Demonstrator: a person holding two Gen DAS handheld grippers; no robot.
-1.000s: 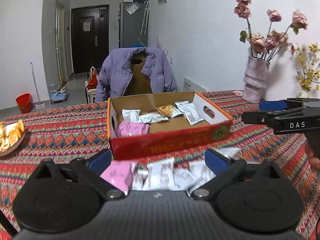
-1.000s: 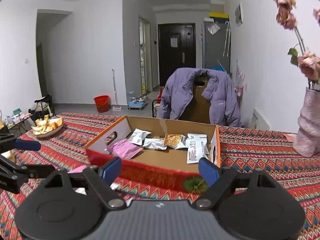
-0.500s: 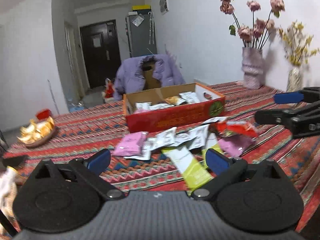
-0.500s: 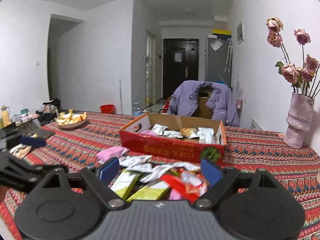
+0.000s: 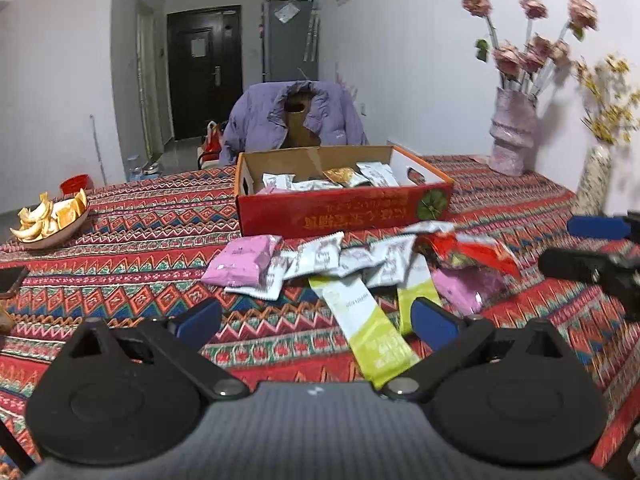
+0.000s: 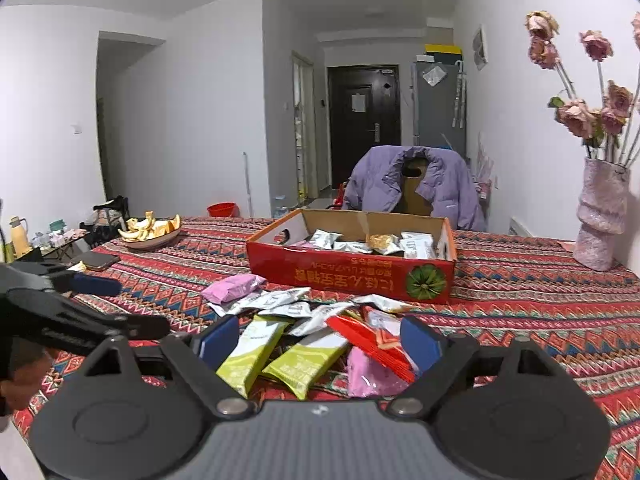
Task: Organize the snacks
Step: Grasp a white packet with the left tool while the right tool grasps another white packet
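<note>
A: Here, in the left wrist view, what does the left gripper [image 5: 316, 316] show?

B: Jaws spread wide, nothing between them. It hangs above the patterned tablecloth [image 5: 132, 240], in front of a loose pile of snack packets [image 5: 352, 260]: a pink packet [image 5: 244, 260], white sachets, two green-and-white sticks [image 5: 364, 328] and a red wrapper [image 5: 468, 252]. Behind the pile stands the red cardboard box [image 5: 344, 212], holding a few packets already.

A: And the right wrist view?

B: The right gripper [image 6: 320, 342] is likewise wide and empty, poised over the near edge of the same pile, where the green sticks [image 6: 252, 354] and red wrapper [image 6: 372, 344] lie nearest. The box [image 6: 352, 276] lies beyond, with roughly half a dozen packets inside; the exact count is hard to judge at this angle.

A: Progress, then?

B: Early to middling, by my judgement. Some snacks are boxed; the greater share lies outside on the cloth, and no packet is in hand.
</note>
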